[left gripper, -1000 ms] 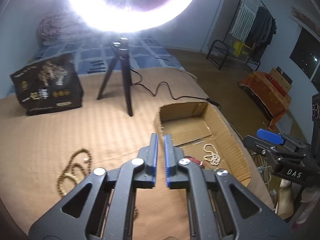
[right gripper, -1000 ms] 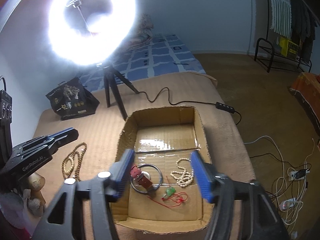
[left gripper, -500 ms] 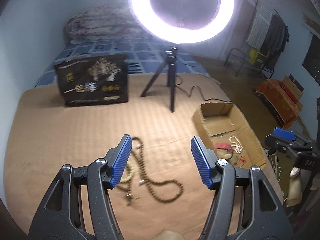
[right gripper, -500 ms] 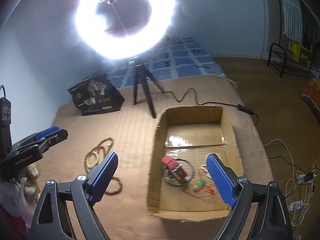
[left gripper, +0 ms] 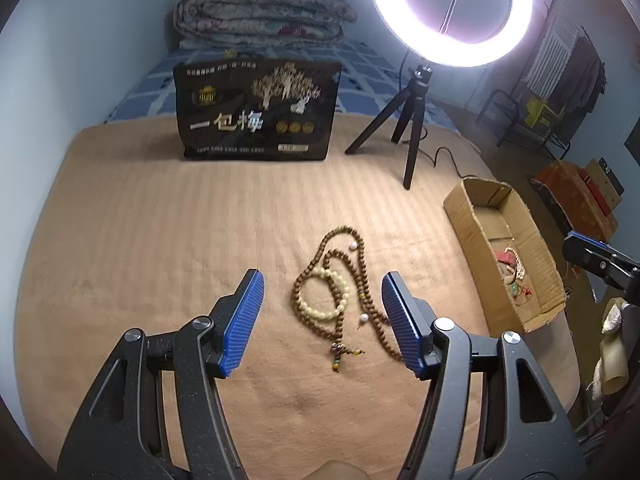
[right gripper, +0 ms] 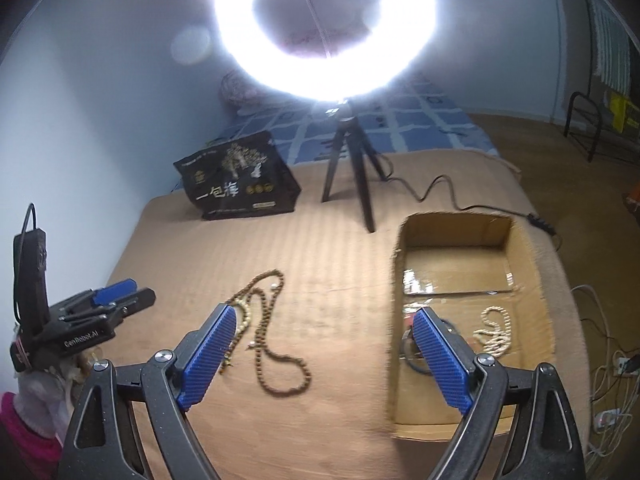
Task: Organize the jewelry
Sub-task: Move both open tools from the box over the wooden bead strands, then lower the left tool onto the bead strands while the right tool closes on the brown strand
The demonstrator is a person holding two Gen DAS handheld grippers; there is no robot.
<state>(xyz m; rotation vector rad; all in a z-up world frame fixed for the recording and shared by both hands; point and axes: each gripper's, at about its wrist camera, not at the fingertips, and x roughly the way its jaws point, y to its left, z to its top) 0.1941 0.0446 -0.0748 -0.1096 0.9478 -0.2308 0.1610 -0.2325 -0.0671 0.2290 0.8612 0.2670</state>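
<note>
Cardboard makes up the box (right gripper: 520,248), open at the top, lying on the tan blanket (left gripper: 160,240) of the bed at about 3 o'clock from the beads. In it we see a string of pale pearls (right gripper: 496,332) toward its right wall, a dark ring (right gripper: 416,364) partly hidden behind our right gripper's finger, and, in the left view, something red and a bit of green that we cannot make out clearly.

Outside the box, a long brown bead strand (left gripper: 352,276) lies looped on the blanket, with a cream bracelet (left gripper: 324,296) tangled into it and a small tassel end at 6 o'clock of the heap. Our left gripper (left gripper: 322,320) hangs over this heap with its blue pads apart, the beads between them but not touched; its jaws have just been opening. Our right gripper (right gripper: 320,356) is also spread wide and empty, having just been opening, one finger over the beads' edge and the other over the box's left wall.

At 12 o'clock stands a ring light (left gripper: 450,12) on a black tripod (left gripper: 404,120), its cable running past the box. At 11 o'clock stands a black bag (left gripper: 256,112) printed with pale trees and the characters "一包梅". A folded quilt (left gripper: 264,12) lies behind it. The left gripper's body reads "GenRobot.AI".
</note>
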